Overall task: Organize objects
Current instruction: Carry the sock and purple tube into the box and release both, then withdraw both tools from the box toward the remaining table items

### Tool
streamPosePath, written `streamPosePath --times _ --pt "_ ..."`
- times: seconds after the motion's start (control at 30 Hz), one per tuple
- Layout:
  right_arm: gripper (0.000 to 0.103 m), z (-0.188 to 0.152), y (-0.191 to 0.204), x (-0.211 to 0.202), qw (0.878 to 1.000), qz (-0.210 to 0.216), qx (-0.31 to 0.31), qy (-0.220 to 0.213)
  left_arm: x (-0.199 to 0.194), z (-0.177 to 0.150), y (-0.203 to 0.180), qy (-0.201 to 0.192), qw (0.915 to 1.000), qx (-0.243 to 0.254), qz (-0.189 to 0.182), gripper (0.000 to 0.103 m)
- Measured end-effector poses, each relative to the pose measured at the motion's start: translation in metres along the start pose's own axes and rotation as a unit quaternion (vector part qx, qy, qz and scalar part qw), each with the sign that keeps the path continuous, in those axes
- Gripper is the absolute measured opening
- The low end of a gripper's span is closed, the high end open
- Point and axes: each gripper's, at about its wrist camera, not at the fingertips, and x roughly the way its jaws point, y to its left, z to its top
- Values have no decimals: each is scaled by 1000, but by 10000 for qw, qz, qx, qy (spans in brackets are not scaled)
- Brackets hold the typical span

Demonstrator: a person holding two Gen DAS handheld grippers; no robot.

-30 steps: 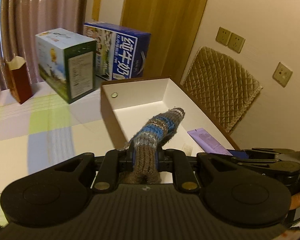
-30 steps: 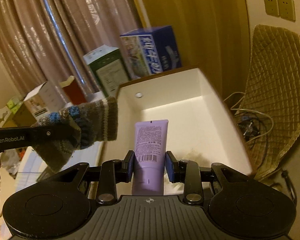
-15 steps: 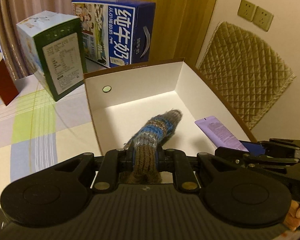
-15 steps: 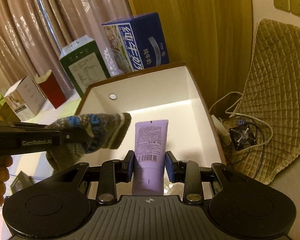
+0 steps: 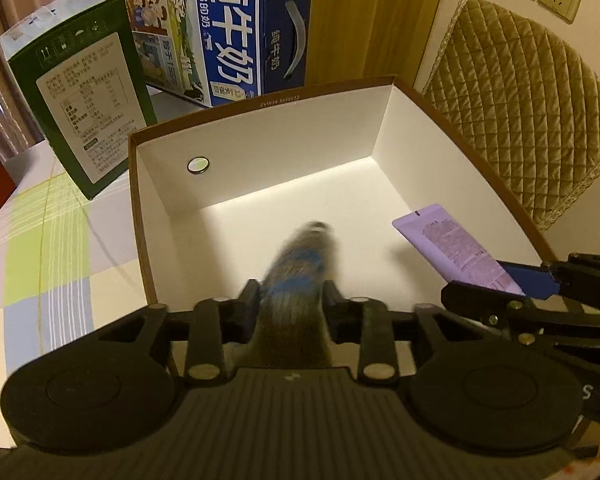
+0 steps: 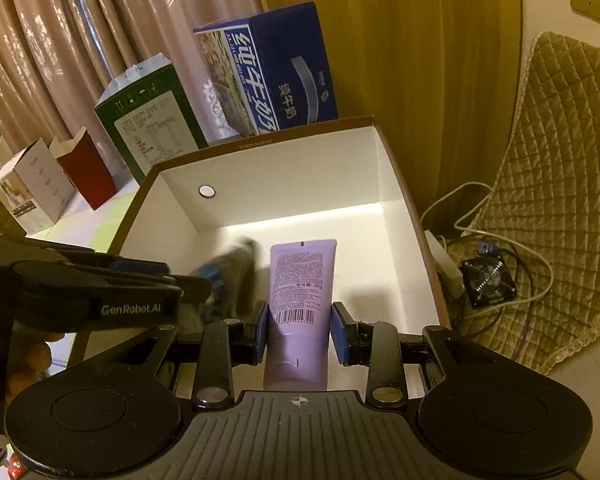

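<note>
- Left gripper (image 5: 290, 300): we find its jaws have just been opening, parted now over the near end of the white box (image 5: 260, 144); the knitted sock (image 5: 296, 272) is between them, blurred, and we cannot tell whether the pads touch it.
- Knitted sock: grey with blue stripes, its far end over the box floor, left of the purple tube (image 6: 300, 280).
- Right gripper (image 6: 299, 332): we record it clenched on the purple tube, pads pressing both sides near the barcode; the tube's flat end points toward the far wall, above the box floor.
- White box: open-topped, brown-rimmed, on the checked tablecloth (image 5: 40, 248).
- Beyond the far wall: blue milk carton (image 5: 228, 28); green carton (image 5: 84, 112) to its left.
- Right of the box: quilted cushion (image 5: 532, 92).
</note>
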Motion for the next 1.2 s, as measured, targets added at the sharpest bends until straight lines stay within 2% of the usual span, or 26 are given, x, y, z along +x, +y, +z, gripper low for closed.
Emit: streamPosePath --times 0.03,0.17,0.23,0.47,0.67,0.73,0.8,0.87,1.13,1.2 --pt "30 0 0 2 10000 -4 6 17 1 0 1 3 10000 4 19 45" --pt "30 3 1 12 9999 13 30 102 -1 0 4 -17 10000 23 48 49" --pt "30 4 1 18 9999 0 41 154 -2 1 6 -39 10000 25 80 56" --pt "30 8 4 27 9999 -34 -21 102 -8 -1 10 -72 9999 37 104 62" --pt "32 5 3 5 10000 7 -65 22 -19 -7 11 -128 9999 75 -4 71" --pt "46 0 2 -6 10000 33 -78 -15 -27 -11 12 -167 9998 81 -30 75" --pt "53 -6 2 -17 9999 28 -95 -72 -36 -15 12 -226 9997 90 -57 77" --pt "56 -11 4 -28 9998 19 -143 -121 -45 -19 12 -256 9996 70 -119 77" --pt "86 -32 9 -72 9992 0 -87 -394 -85 -37 9 -486 9986 27 -189 84" --pt "90 -37 9 -82 9989 44 -61 -459 -96 -41 8 -534 9984 -7 -182 84"
